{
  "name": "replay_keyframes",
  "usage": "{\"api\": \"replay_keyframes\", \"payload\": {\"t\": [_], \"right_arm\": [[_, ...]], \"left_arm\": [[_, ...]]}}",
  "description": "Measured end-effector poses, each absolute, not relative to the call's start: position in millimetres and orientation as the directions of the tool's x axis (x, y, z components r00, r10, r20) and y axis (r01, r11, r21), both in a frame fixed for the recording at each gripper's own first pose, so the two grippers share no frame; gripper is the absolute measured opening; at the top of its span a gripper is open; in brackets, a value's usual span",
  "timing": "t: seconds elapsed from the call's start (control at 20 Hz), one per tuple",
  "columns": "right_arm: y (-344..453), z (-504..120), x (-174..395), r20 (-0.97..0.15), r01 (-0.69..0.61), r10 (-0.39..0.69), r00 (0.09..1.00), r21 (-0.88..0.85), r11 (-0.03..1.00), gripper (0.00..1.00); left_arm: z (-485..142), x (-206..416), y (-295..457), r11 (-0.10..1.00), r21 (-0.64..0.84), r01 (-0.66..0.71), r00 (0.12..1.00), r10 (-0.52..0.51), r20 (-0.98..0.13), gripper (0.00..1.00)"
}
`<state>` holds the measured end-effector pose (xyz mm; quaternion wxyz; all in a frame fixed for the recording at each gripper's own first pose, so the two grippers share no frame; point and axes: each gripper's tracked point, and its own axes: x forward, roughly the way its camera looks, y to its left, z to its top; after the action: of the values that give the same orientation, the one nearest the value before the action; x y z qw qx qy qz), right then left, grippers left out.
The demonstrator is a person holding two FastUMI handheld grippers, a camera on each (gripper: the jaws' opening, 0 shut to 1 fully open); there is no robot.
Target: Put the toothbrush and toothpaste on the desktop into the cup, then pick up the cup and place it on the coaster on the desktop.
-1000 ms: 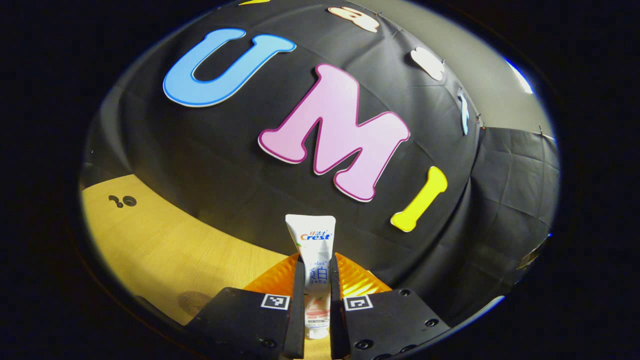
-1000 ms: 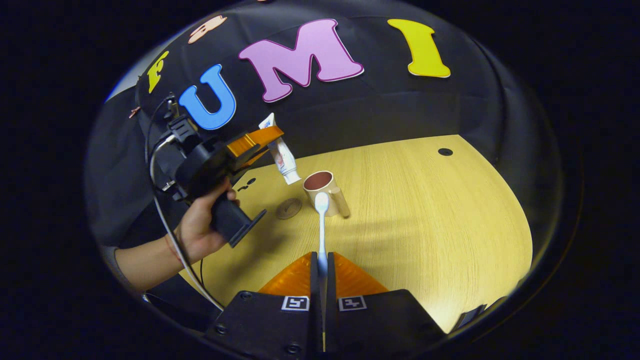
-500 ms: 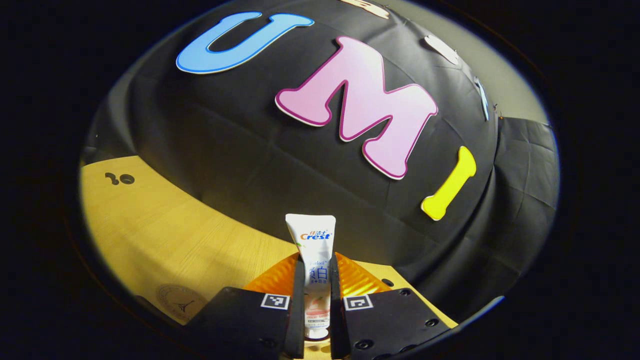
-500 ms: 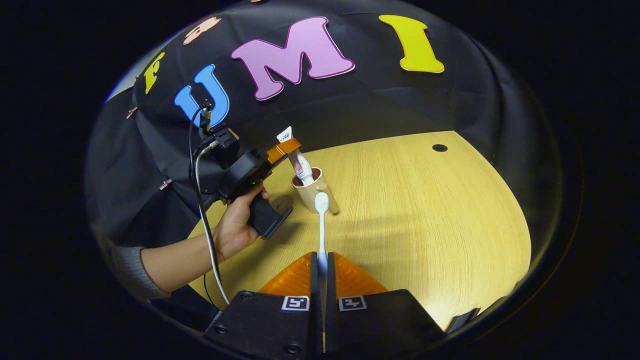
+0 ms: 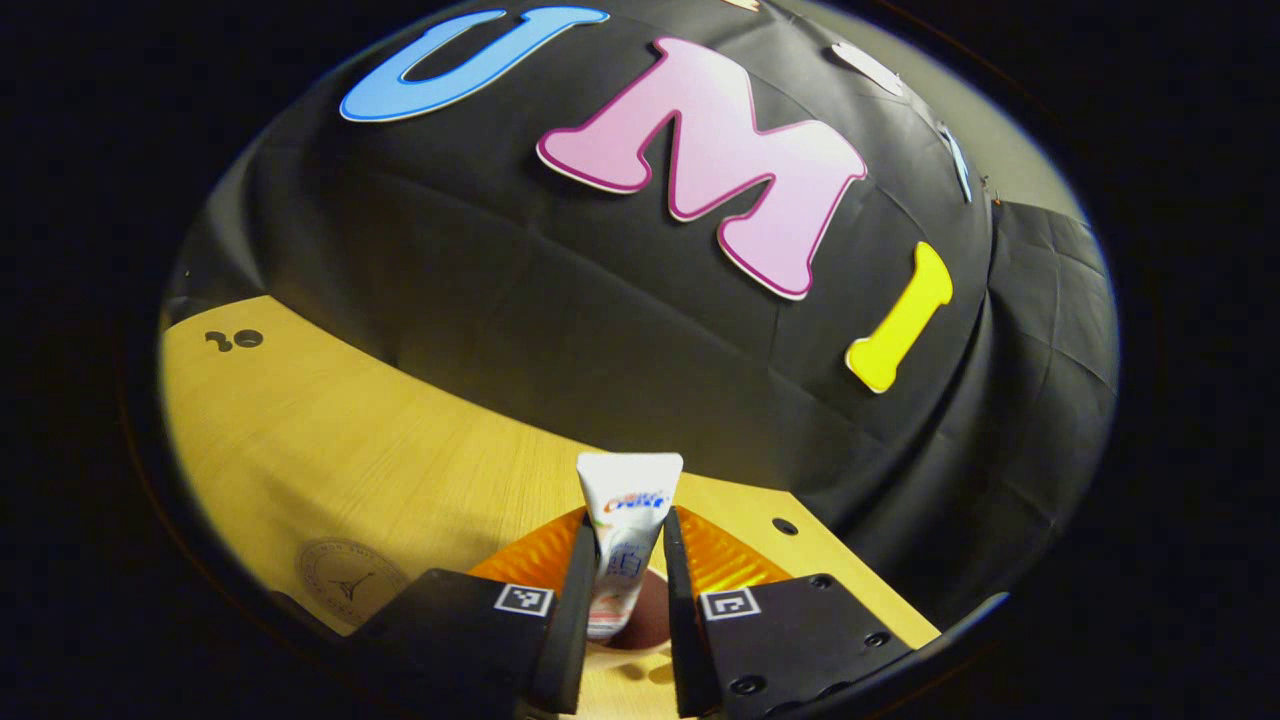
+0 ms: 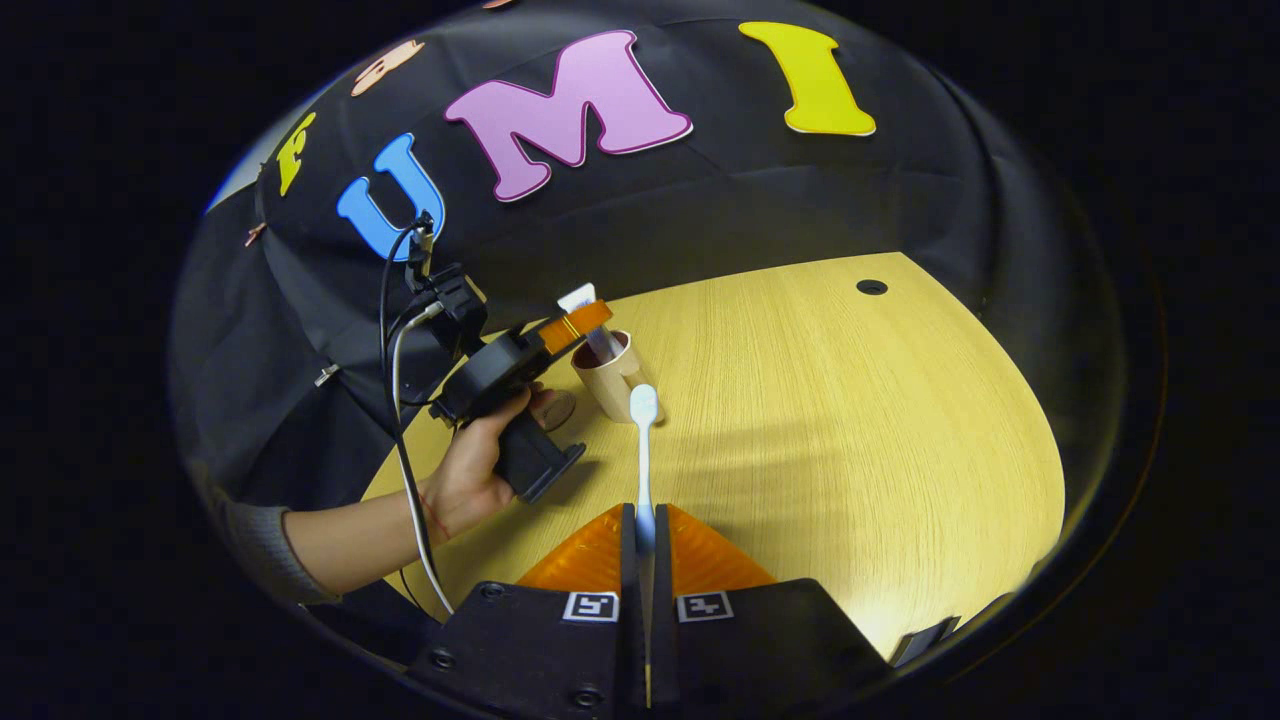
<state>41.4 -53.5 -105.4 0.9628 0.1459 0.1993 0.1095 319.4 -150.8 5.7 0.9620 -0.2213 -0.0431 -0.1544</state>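
Now my left gripper [image 5: 622,610] sits right above the cup [image 5: 640,628], its fingers parted a little wider than the toothpaste [image 5: 627,520] that stands between them, so as far as I can judge the tube is loose or nearly so, its cap end down in the cup's dark mouth. In the right gripper view I can see that same gripper [image 6: 572,322] over the cup [image 6: 606,368], with the tube [image 6: 594,325] tilted into it and the hand [image 6: 478,465] holding the handle low beside it. To finish this step well, I would open a touch more and lift straight up along the tube, not sideways, since a drag on the crimped end could tip the light cup. My right gripper [image 6: 645,540] is closed tight on the toothbrush [image 6: 643,450], whose head points toward the cup from near it; I should hold it back until the other gripper is out of the way. The coaster [image 5: 348,578] lies on the desktop [image 6: 850,420] just beside the cup.
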Motion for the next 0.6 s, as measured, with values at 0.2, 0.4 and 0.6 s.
{"api": "replay_keyframes", "payload": {"t": [0.2,0.4,0.6], "right_arm": [[-48.2,-91.1,46.5,-0.329,-0.162,0.287,0.900,0.360,0.919,0.06],[-38.8,-66.1,65.9,-0.272,-0.196,0.320,0.908,0.399,0.896,0.06],[-20.3,-29.9,104.1,-0.188,-0.284,0.379,0.906,0.394,0.874,0.06]], "left_arm": [[10.8,297.9,-155.2,0.860,-0.389,0.332,0.943,-0.299,0.144,0.53],[18.6,262.3,-142.1,0.885,-0.328,0.331,0.943,-0.303,0.135,0.75],[4.9,205.6,-109.6,0.887,-0.359,0.291,0.957,-0.271,0.107,0.80]]}}
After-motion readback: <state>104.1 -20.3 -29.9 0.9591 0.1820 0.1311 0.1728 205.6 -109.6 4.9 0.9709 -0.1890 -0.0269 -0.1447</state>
